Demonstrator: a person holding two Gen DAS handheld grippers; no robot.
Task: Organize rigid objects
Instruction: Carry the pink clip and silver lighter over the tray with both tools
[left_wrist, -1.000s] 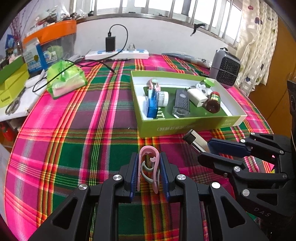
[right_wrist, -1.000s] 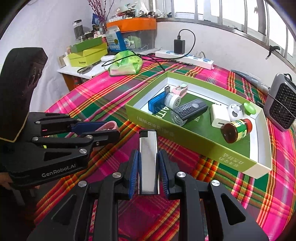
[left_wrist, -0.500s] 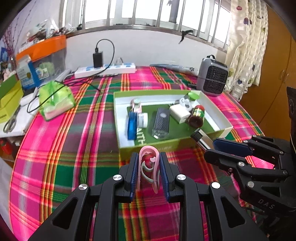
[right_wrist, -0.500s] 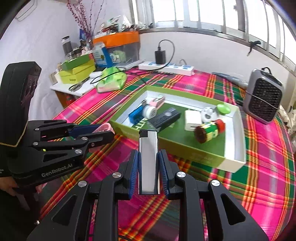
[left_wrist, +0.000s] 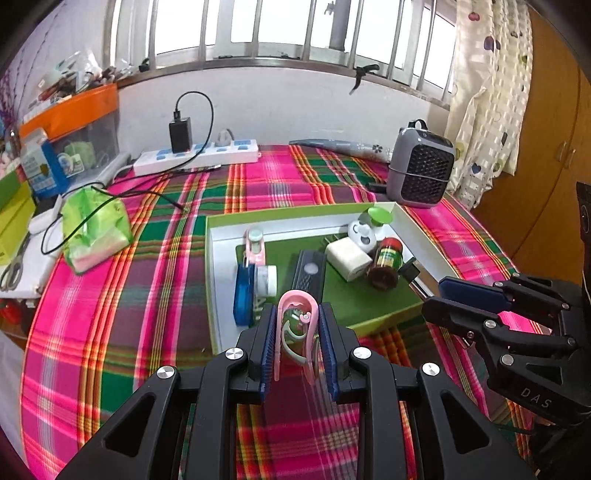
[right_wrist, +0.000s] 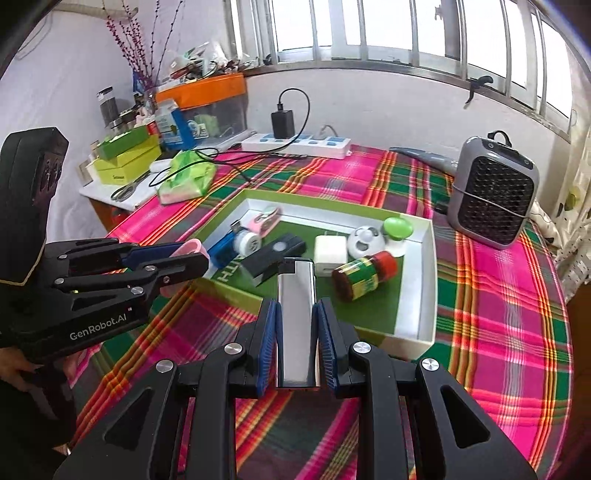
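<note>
I hold a pink clip (left_wrist: 297, 332) clamped between the pads of the left gripper (left_wrist: 297, 345), above the near edge of the tray (left_wrist: 369, 209). The right gripper (right_wrist: 297, 343) is clamped on a silver lighter (right_wrist: 297, 321), which stands upright between its pads and is also over the tray's near edge. Both items are off the cloth (left_wrist: 110, 325) and not yet inside the tray.

The tray sits on the plaid cloth, nearer its right edge. Its left half holds a blue case (left_wrist: 243, 293), a white roll (left_wrist: 266, 279) and a black remote (left_wrist: 308, 275). A charger (left_wrist: 347, 258) and a jar (left_wrist: 384, 262) lie towards the right wall. The green floor along the near wall looks bare.

Step in hand, as I judge it: carry both items over the near wall and set them down.

1. Keep both grips firm until each item is inside the walls.
2. Clear the near wall before lowering.
3. Aim the clip at the bare floor just right of the blue case.
4. Aim the lighter near the jar without touching it, since the jar lies on its side and could roll.
5. Keep the grippers apart, as they are close together.
</note>
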